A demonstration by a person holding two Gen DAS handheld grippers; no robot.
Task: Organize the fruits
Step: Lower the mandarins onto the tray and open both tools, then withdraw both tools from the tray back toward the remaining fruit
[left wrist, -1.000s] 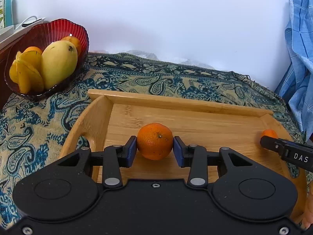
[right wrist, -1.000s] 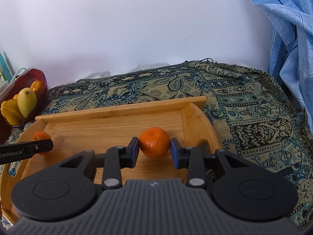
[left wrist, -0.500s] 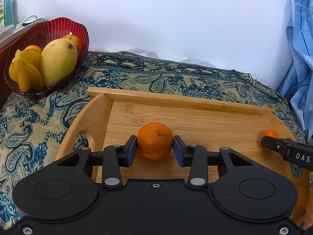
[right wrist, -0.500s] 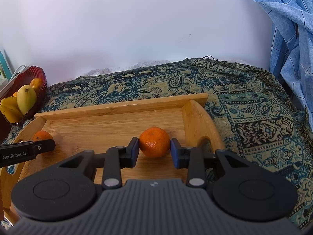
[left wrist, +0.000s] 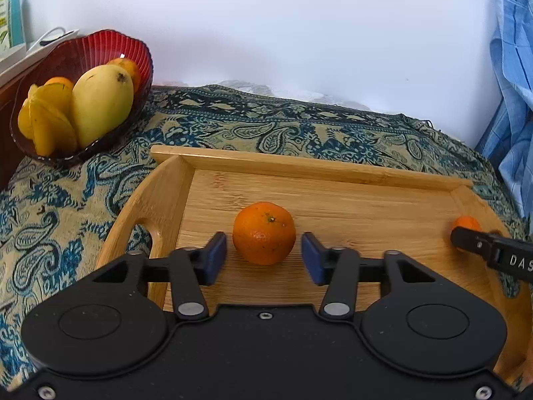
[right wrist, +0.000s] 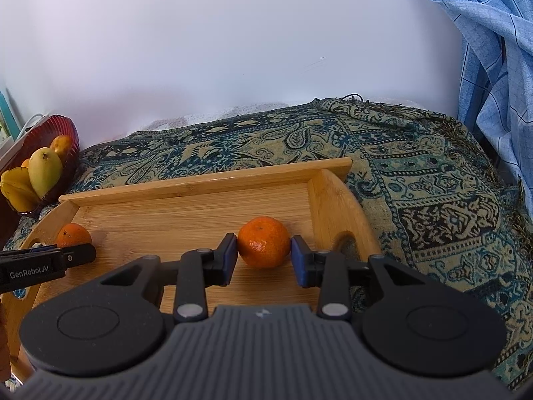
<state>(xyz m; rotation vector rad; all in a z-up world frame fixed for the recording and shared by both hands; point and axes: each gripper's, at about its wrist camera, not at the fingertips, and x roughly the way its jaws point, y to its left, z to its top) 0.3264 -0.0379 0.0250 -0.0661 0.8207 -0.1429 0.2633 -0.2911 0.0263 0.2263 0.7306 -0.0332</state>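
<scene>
Left wrist view: left gripper now wide, pads clear of its orange, which sits on the wooden tray; 0.5 s ago it was clamped, so prob. just released. Right gripper narrow, pads touching the other orange near tray's right end, apparently about to let go. Red bowl w/ mango well apart.

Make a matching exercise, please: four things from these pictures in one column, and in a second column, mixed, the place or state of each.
Things:
1. left gripper
2. mango
3. wooden tray
4. blue cloth

Places or states:
A. in the red bowl
B. hanging at the far right
C. open around an orange
D. on the patterned blanket

Pairs: 1-C, 2-A, 3-D, 4-B
</scene>
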